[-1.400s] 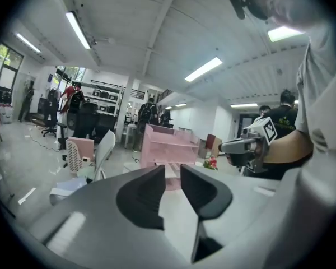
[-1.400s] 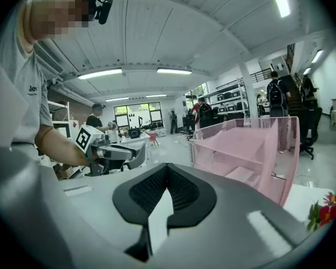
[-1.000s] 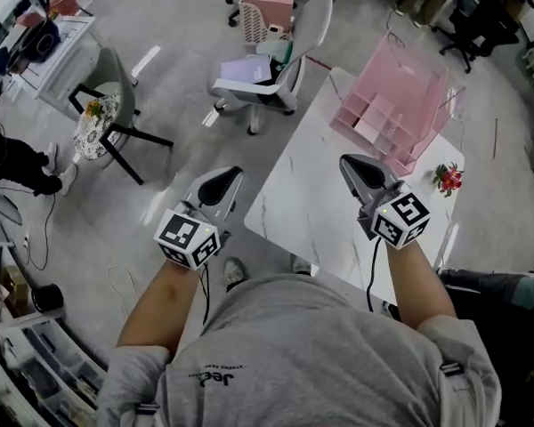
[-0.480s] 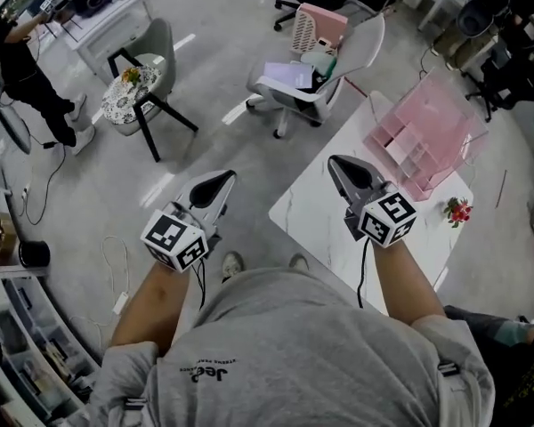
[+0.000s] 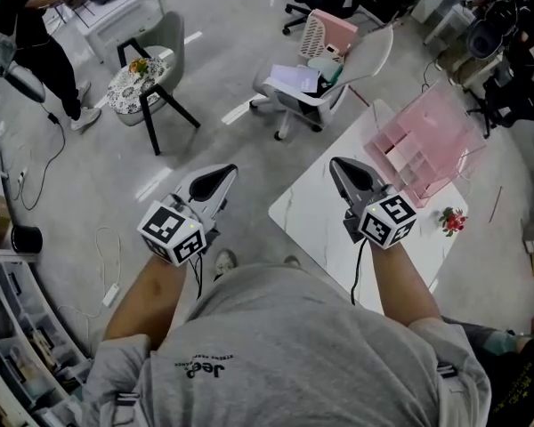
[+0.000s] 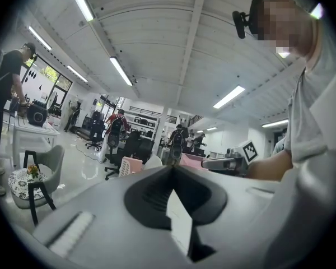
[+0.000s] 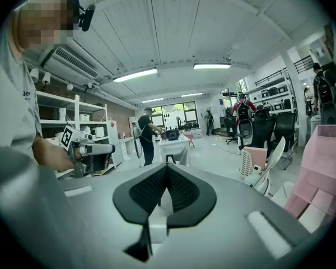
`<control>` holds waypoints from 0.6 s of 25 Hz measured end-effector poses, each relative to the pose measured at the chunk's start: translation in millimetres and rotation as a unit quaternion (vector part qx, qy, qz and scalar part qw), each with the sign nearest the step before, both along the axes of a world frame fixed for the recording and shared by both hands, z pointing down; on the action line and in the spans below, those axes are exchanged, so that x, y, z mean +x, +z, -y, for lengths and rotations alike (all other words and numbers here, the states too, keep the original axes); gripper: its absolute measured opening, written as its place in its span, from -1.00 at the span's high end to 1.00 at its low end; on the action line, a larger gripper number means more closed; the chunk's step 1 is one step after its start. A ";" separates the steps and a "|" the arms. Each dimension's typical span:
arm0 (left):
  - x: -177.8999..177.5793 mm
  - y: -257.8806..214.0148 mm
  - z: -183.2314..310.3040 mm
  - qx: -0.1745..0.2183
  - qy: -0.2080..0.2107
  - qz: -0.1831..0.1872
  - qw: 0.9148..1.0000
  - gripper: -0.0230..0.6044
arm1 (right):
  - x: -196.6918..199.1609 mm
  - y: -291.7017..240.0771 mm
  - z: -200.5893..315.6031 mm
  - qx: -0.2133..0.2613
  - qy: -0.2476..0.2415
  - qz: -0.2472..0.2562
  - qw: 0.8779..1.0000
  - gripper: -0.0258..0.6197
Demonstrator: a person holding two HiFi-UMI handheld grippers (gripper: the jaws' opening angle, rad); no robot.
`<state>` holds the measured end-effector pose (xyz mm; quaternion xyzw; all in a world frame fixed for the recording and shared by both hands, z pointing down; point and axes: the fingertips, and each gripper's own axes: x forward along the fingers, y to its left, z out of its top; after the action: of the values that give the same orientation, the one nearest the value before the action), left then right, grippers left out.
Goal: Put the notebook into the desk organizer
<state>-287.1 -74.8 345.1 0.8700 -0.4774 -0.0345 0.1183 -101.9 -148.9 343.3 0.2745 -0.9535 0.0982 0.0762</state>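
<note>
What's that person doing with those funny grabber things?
A person stands beside the white table, holding the left gripper and the right gripper out in front. Both are shut with nothing in them. The pink desk organizer sits at the far end of the table. No notebook is being held yet.
</note>
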 end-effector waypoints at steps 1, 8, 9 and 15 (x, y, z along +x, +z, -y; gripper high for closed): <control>0.6 -0.9 0.4 0.001 0.001 0.000 1.000 0.74 | 0.9 -0.4 -0.7 0.000 0.000 0.000 1.000 0.92; 9.0 -5.9 0.4 0.004 0.009 0.003 1.000 0.74 | 12.6 -2.2 -3.3 0.004 0.010 -0.006 1.000 0.92; 9.2 -5.9 0.3 0.003 0.009 0.003 1.000 0.74 | 13.4 -2.5 -3.3 0.004 0.012 -0.008 1.000 0.92; 13.3 -2.3 -0.4 0.001 0.011 0.002 1.000 0.74 | 17.8 -1.7 -5.4 0.005 0.015 -0.010 1.000 0.92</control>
<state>-273.7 -74.3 342.8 0.8754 -0.4680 -0.0317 0.1171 -84.0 -143.5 341.6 0.2906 -0.9488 0.0921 0.0831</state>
